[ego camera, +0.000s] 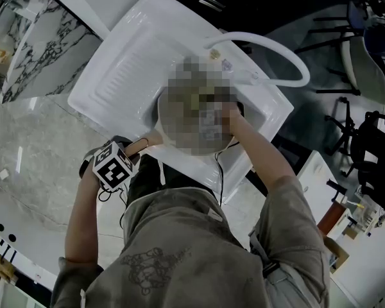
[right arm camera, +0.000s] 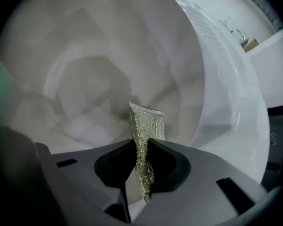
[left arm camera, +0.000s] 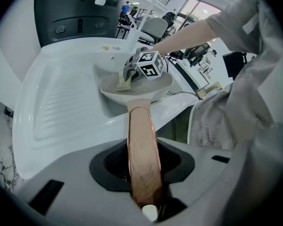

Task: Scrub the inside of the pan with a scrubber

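Handle (left arm camera: 140, 126), lower centre of the left gripper view: a tan, wood-toned bar running up the frame to the pan (left arm camera: 153, 91) at centre; the left tongs (left arm camera: 144, 163) are clenched on it near its free end; the pan lies in the white sink (left arm camera: 61, 102), whose ribbed drainboard (left arm camera: 66, 98) fills the left of the frame. Right gripper view, centre: the right tongs (right arm camera: 142, 157) are clenched on the scrubber (right arm camera: 146, 124), a thin, glittery green-gold sheet pinched at its lower part, its free edge standing out toward the pale inner wall of the pan; whether it touches cannot be told. Handling, as judged: the pan is stiff and probably of some weight, its smooth inside likely slippery when wet; the handle is the sound hold, and a grip nearer the bowl would better resist twisting; the scrubber is light, soft and floppy, so a short free edge should press harder than a long one.
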Demonstrator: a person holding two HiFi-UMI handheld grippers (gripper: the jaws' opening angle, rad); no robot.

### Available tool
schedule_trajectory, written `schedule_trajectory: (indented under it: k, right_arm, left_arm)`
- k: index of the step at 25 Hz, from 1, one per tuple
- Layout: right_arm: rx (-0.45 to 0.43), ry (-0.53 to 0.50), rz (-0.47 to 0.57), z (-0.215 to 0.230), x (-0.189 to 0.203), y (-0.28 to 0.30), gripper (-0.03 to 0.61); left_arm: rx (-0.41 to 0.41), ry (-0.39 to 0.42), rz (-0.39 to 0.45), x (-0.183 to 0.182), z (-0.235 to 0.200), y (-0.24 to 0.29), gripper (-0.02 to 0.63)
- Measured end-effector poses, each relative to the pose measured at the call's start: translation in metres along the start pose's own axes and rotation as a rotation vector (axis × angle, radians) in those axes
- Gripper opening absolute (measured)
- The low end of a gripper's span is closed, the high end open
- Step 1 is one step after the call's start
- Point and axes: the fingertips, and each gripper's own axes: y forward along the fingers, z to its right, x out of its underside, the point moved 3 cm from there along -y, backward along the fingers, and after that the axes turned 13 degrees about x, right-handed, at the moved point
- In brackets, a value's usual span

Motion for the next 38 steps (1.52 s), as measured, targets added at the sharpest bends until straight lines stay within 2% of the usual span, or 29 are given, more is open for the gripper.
schedule_trajectory:
  k: [4, 9, 14, 18, 20, 23, 26, 29, 32, 35, 38]
  right_arm:
    - [-0.163, 0.102, -0.089, -0.034, 0.024, -0.006, 0.074]
    - [-0.346, 0.368, -0.094, -0.063, 0.032, -0.035, 0.077]
    - [-0.514, 0.548, -0.11, -0.077, 0.02, -0.062, 0.078]
    - [-0.649, 0.661, -0.094, -0.077, 0.005, -0.077, 0.08]
    - [-0.753, 0.726, -0.072, -0.077, -0.006, -0.086, 0.08]
    - [-0.923, 0.828, -0.014, -0.075, -0.026, -0.104, 0.08]
    - [-1.022, 0.901, 0.075, -0.066, -0.045, -0.119, 0.08]
    - [-1.066, 0.992, 0.176, -0.054, -0.067, -0.129, 0.078]
    - [-1.063, 1.09, 0.259, -0.04, -0.083, -0.133, 0.078]
    - [-1.009, 1.23, 0.35, -0.021, -0.09, -0.134, 0.077]
    - [-0.89, 1.409, 0.459, 0.004, -0.09, -0.139, 0.074]
  left_arm:
    - [0.007, -0.002, -0.001, 0.0, -0.001, 0.001, 0.143]
    - [0.0, -0.001, 0.0, -0.001, 0.0, 0.001, 0.142]
    - [-0.008, 0.009, -0.008, 0.0, 0.0, 0.001, 0.143]
    - [-0.018, 0.02, -0.015, -0.001, 0.0, 0.001, 0.143]
    - [-0.023, 0.022, -0.018, -0.001, -0.001, 0.001, 0.141]
    - [-0.032, 0.021, -0.012, -0.002, 0.0, 0.0, 0.141]
    - [-0.041, 0.021, -0.008, -0.004, 0.0, -0.001, 0.141]
    - [-0.054, 0.027, -0.006, -0.004, 0.0, 0.0, 0.143]
    - [-0.08, 0.052, 0.004, -0.005, 0.0, -0.001, 0.143]
    - [-0.128, 0.075, 0.001, -0.002, -0.002, -0.004, 0.151]
    - [-0.155, 0.077, 0.016, -0.002, -0.001, -0.008, 0.18]
